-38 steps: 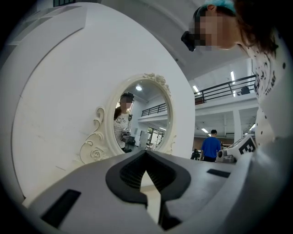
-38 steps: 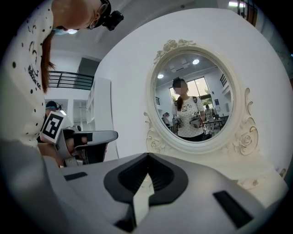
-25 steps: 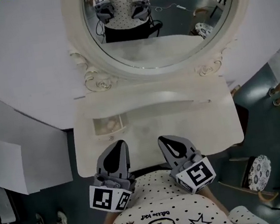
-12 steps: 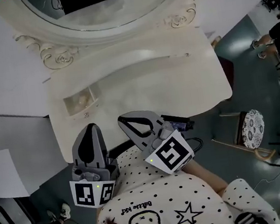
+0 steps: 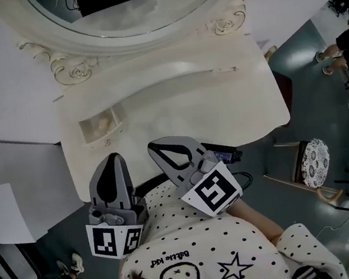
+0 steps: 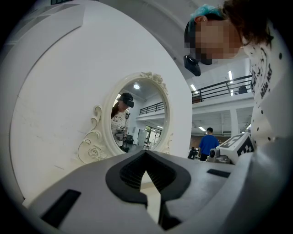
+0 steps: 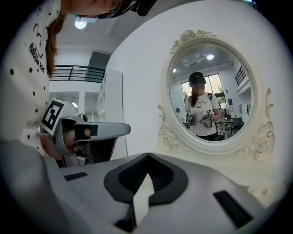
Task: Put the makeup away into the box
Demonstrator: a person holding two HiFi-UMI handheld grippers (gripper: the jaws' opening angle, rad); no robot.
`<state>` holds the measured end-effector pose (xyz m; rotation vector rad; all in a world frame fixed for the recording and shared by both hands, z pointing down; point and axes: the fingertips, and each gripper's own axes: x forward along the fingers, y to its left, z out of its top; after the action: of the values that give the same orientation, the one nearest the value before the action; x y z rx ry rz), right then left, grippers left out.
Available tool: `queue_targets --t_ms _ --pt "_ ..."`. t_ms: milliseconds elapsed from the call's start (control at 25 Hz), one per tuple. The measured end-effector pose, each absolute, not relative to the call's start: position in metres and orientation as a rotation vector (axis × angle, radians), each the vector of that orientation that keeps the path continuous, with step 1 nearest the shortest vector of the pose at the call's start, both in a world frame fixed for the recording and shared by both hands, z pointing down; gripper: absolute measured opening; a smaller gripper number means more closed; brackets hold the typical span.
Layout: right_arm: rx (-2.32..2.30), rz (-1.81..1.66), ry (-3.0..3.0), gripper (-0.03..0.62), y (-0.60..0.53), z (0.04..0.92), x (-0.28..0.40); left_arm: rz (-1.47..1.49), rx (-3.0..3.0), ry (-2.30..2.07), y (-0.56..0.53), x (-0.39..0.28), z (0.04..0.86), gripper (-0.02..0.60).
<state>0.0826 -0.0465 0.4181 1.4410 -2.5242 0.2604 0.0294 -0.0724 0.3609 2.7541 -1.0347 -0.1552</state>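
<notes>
In the head view, the small open cream box (image 5: 101, 127) with pale contents is sitting at the left side of the cream dressing table (image 5: 221, 107), beyond the left gripper (image 5: 114, 157). In the left gripper view, its jaws are pressing together, empty. In the right gripper view, the right gripper (image 7: 147, 156) is likewise clenching on nothing.

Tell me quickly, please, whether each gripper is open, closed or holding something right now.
Left gripper: closed, holding nothing.
Right gripper: closed, holding nothing.
</notes>
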Motion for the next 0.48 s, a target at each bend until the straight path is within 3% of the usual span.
queue_targets --t_ms 480 --pt "1.435 0.236 -2.528 0.006 -0.0459 0.4166 0.0864 -0.165 2.752 -1.045 -0.0712 0.0317 0.3602 -0.005"
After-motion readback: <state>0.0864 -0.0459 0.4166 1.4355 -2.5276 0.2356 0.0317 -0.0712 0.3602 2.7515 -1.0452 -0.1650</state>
